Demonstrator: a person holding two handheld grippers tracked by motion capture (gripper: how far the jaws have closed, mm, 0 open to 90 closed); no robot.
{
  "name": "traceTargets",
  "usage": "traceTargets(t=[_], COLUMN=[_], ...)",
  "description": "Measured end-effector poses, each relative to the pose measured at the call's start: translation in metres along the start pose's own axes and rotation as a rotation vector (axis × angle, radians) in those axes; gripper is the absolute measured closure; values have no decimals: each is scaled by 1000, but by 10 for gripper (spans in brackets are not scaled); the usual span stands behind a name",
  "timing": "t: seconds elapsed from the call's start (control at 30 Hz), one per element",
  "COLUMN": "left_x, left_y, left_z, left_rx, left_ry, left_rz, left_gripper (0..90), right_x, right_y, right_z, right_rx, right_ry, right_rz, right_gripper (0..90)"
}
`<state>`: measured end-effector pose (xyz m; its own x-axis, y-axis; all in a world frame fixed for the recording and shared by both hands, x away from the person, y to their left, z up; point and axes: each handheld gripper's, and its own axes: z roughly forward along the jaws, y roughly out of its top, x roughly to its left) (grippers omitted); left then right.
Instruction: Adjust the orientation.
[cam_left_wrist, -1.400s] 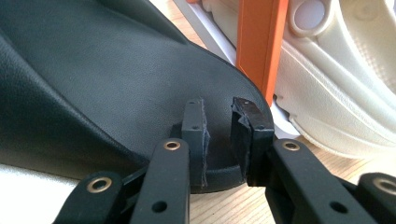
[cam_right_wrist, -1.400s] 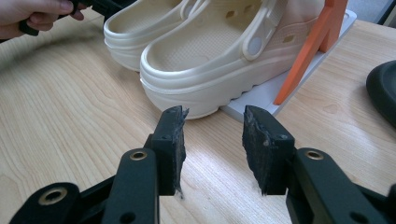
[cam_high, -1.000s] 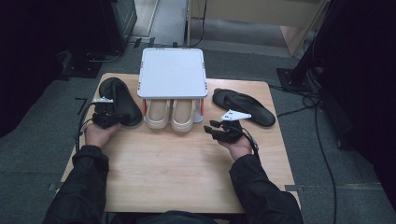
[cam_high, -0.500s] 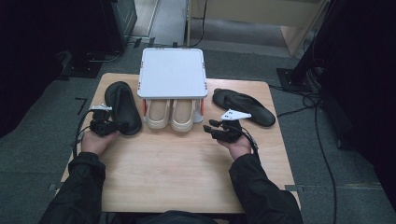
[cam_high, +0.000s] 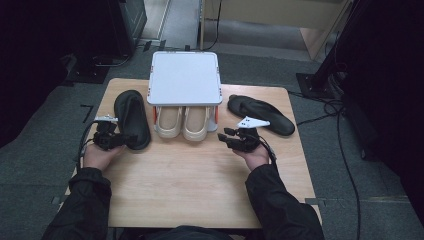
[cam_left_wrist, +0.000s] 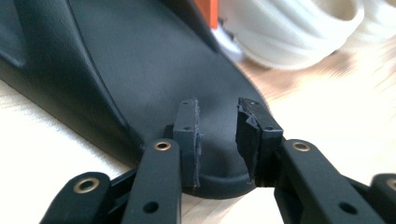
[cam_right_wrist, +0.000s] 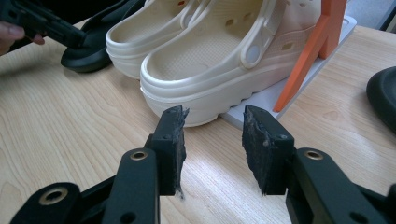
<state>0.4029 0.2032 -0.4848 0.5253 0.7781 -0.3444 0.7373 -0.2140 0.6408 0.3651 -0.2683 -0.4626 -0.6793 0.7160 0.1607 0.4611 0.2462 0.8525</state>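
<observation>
The black slipper (cam_high: 132, 118) lies on the desk (cam_high: 200, 185) left of the rack (cam_high: 185, 78); our left tool (cam_high: 119, 139) clasps its heel edge, hand low and level. Our right tool (cam_high: 227, 136) hovers agape, aimed at the cream clogs (cam_high: 183, 122).
</observation>
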Motion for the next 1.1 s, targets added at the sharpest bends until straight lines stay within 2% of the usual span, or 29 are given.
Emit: traceTargets(t=[0.03,0.13,0.2,0.27,0.37,0.53,0.63,0.73,0.8,1.03,1.1], left_x=[0,0,7,13,21,27,38,43,50,61,65], left_y=[2,6,12,16,22,30,39,43,48,51,50], left_z=[-3,-8,-12,-14,-14,-12,-7,-4,-1,7,13], left_rx=[-19,-32,-55,-62,-86,-83,-86,-87,-103,-93,-66], left_ry=[-1,10,33,57,71,87,100,108,117,117,122], left_rz=[-1,5,-12,-10,-25,-16,-34,-34,-47,-65,-70], left_gripper=[693,674,662,657,643,631,614,610,607,580,579], right_x=[0,-1,-1,0,1,0,0,0,0,0,1], right_y=[0,-1,-1,-1,-1,-1,-2,-2,-2,-5,-7], right_z=[0,1,2,2,3,3,2,1,0,-4,-5], right_rx=[0,6,5,10,13,20,19,23,25,18,20], right_ry=[1,1,4,5,6,7,3,2,-1,-11,-10], right_rz=[1,5,-2,-5,-6,-8,2,10,9,8,17], right_gripper=[594,594,594,594,594,594,590,589,589,587,586])
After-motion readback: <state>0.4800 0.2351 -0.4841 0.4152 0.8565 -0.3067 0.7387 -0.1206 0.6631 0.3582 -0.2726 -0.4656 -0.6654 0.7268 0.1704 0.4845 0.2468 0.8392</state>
